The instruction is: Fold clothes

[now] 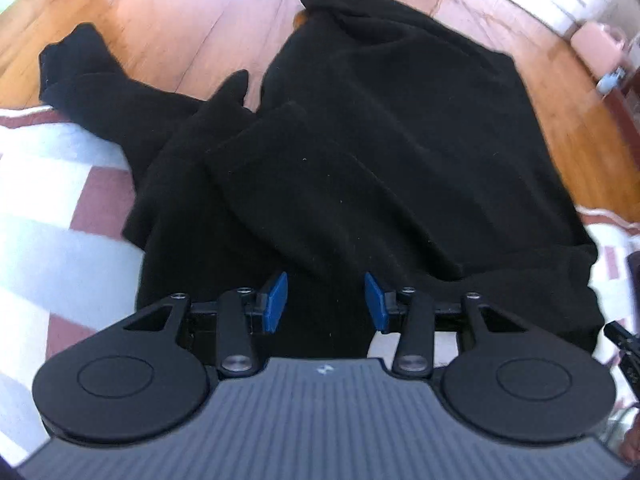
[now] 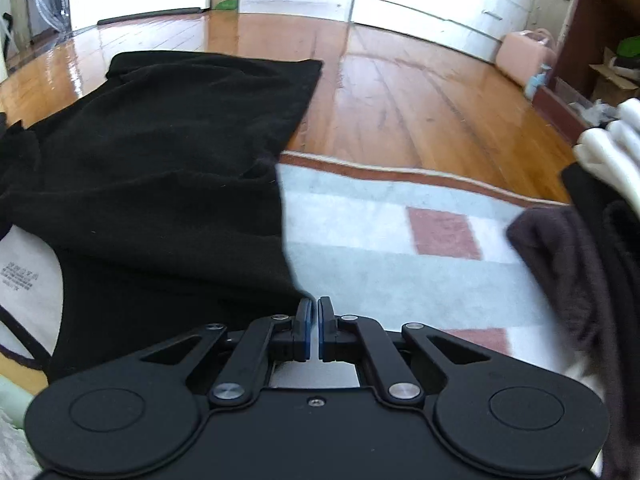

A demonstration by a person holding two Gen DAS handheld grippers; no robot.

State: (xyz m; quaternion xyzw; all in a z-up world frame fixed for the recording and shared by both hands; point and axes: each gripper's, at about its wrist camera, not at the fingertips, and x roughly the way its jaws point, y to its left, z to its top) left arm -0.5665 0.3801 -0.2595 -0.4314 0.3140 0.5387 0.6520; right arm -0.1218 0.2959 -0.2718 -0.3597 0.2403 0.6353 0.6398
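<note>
Two grippers are in view, one per wrist camera. Left gripper [image 1: 326, 302] points steeply down over the near hem of a black garment [image 1: 360, 140]; its blue pads [image 1: 277, 302] stand apart with only cloth showing below them and nothing pinched. Right gripper [image 2: 314, 330] also angles downward, its pads drawn together at the garment's near right corner [image 2: 298, 286]; whether any fabric is caught between them cannot be told.

Garment lies spread flat, near part on a pale rug with red squares [image 2: 400, 220], far part on the wooden floor [image 2: 400, 92]. One sleeve [image 1: 120, 104] trails out to the left across the rug's border. Right edge of the garment runs fairly straight. Open rug and bare floor extend to the right of it. Other dark cloth [image 2: 580, 260] sits at the right margin, blurred.
</note>
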